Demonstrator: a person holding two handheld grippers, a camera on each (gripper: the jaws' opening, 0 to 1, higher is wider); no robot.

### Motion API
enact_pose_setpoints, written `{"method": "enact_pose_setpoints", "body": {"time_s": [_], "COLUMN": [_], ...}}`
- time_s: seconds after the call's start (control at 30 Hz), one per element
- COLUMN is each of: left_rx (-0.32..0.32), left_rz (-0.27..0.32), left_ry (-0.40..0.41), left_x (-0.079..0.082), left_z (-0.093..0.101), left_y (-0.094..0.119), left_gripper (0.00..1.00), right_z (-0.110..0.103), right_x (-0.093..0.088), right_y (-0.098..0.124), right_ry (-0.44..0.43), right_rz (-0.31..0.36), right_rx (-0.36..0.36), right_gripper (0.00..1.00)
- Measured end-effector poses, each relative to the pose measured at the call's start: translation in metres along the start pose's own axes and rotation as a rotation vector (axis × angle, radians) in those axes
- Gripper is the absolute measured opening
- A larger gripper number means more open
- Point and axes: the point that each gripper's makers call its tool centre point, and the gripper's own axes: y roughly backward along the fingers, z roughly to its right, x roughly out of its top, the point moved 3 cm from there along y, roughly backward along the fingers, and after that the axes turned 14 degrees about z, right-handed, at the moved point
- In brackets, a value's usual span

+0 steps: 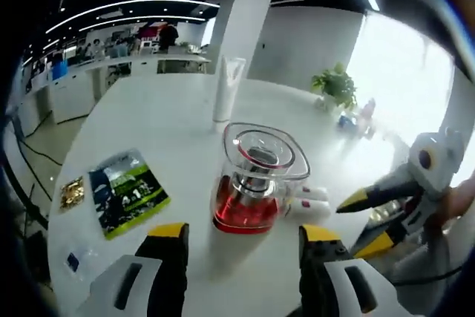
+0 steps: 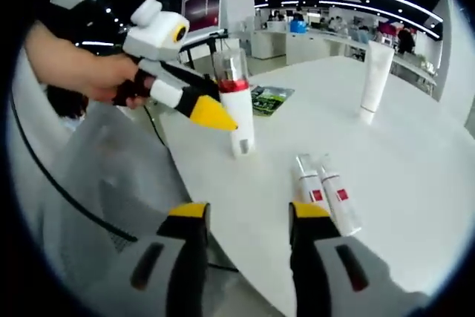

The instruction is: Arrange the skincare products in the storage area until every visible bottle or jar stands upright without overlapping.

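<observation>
Red jar standing upright in front of you.
Your left hand-held gripper point(image 1: 243, 239) is gaping wide before the red-liquid jar point(image 1: 251, 183); your right hand-held gripper point(image 2: 245, 217) is hovering wide, empty, near two lying tubes point(image 2: 324, 192).

This is a large open-plan office or showroom with a dark ceiling crossed by long curved light strips point(image 1: 133, 14) and small spotlights. A wide white counter point(image 1: 163, 124) sits in front of a square white pillar point(image 1: 241, 24), with long white desks point(image 2: 326, 38) and people behind. A computer monitor point(image 2: 204, 5) and a potted plant point(image 1: 335, 85) stand nearby.
</observation>
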Motion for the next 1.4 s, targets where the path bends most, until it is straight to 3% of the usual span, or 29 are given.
{"method": "enact_pose_setpoints", "body": {"time_s": [0.23,0.43,0.63,0.77,0.83,1.23,1.3,1.4], "left_rx": [0.035,0.022,0.032,0.038,0.037,-0.055,-0.083,-0.174], "left_rz": [0.013,-0.006,0.017,-0.023,-0.023,-0.044,-0.044,-0.050], "left_ry": [0.064,0.043,0.014,-0.138,-0.112,-0.106,-0.102,-0.134], "left_x": [0.003,-0.004,0.000,-0.001,-0.002,-0.005,-0.008,-0.013], "left_z": [-0.009,-0.008,-0.008,-0.013,-0.012,-0.004,0.000,0.011], "left_y": [-0.006,-0.012,-0.018,-0.018,-0.017,-0.007,-0.004,0.000], "left_gripper": [0.46,0.41,0.38,0.33,0.32,0.31,0.31,0.31], "right_z": [-0.001,-0.002,0.002,0.004,0.004,0.002,0.000,-0.005], "right_x": [-0.001,-0.004,-0.005,-0.006,-0.006,-0.007,-0.001,0.016], "right_y": [0.000,-0.002,-0.002,-0.002,-0.003,-0.003,-0.003,-0.006], "right_ry": [-0.014,-0.033,-0.058,-0.074,-0.079,-0.127,-0.152,-0.149], "right_rz": [-0.006,-0.014,-0.016,-0.015,-0.014,-0.015,0.018,0.106], "right_rx": [0.005,0.018,0.004,0.001,0.002,0.017,0.037,0.104], "right_gripper": [0.42,0.42,0.41,0.40,0.39,0.38,0.38,0.40]}}
